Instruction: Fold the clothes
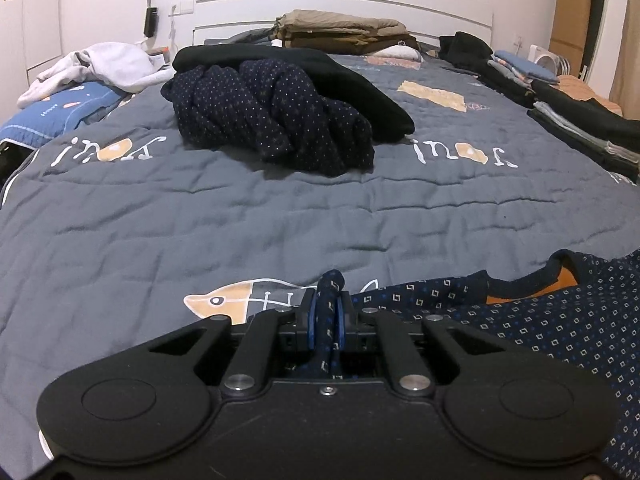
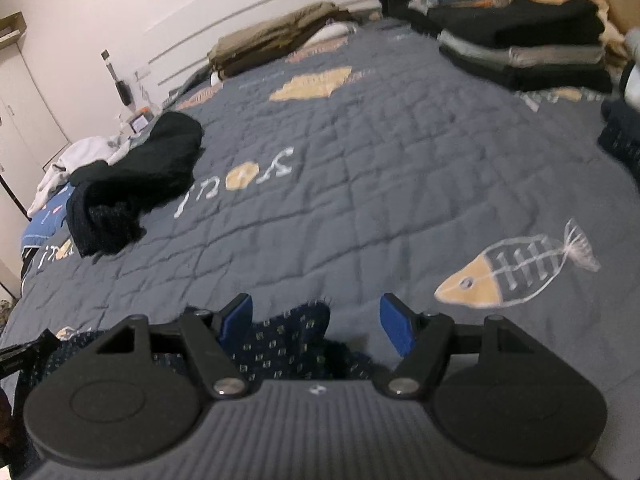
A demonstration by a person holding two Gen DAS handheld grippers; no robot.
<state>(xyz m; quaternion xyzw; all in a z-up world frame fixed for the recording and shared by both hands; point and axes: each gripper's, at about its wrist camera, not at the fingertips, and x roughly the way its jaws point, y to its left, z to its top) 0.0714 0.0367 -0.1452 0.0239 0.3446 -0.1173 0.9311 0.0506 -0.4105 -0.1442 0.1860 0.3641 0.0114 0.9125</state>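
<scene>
Patterned garment pinched on one side, loose on the other

Navy fabric printed with small squares, the patterned garment (image 1: 560,320), lies spread on the grey quilt (image 1: 280,220) at the lower right of the left wrist view. One bunched edge runs up between the pads of the left gripper (image 1: 326,312), at bottom centre, and pokes out above them; the jaws are pressed together on that fold.

From the right wrist view, a corner of the same garment (image 2: 280,340) lies low in the centre of the frame, between the blue pads of the right gripper (image 2: 320,320). Those jaws stand spread, touching no cloth.

Further up the quilt sits a crumpled dark pile (image 1: 280,108), with folded stacks (image 2: 520,44) along the far right edge.
</scene>
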